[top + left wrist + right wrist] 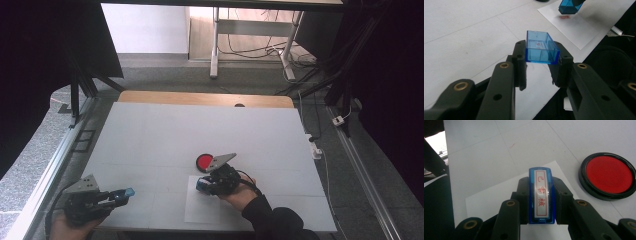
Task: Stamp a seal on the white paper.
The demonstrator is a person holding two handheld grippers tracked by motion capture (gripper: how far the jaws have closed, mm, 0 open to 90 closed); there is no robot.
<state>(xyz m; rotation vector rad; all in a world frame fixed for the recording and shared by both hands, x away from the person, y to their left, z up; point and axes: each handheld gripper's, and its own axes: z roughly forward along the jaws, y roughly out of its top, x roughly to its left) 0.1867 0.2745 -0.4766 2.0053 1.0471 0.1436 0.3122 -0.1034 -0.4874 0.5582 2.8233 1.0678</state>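
- Nearest the lens in the left gripper view, the left gripper [541,58] has its two black jaws closed on a clear blue plastic rectangular cap [541,48], an open box held level between the pads.
- The cap's hollow side faces up and away, and a faint red mark shows on its inner floor.
- In the high view this left gripper [117,196] sits at the near left edge of the white table [200,130], the cap [129,191] a small blue spot at its tip, just above the tabletop.
- In the right gripper view, the right gripper [541,195] has its jaws pressed on the two long sides of a blue plastic stamp with a white label printed in red characters [541,196].
- The label faces the camera, with a red frame line around the three characters.
- The stamp hangs over a white sheet of paper [494,195] lying flat on the table; whether it touches the sheet I cannot tell.
- In the high view the right gripper [205,185] holds the stamp [201,184] at the far left corner of the paper [210,207].
- A round black ink pad with a red centre [609,175] lies open just beyond the paper, near the right gripper; the high view shows it [204,162] touching no sheet edge.
- In the left gripper view, a small red imprint [564,17] shows on the paper below the stamp [569,6].
- The two grippers are well apart.
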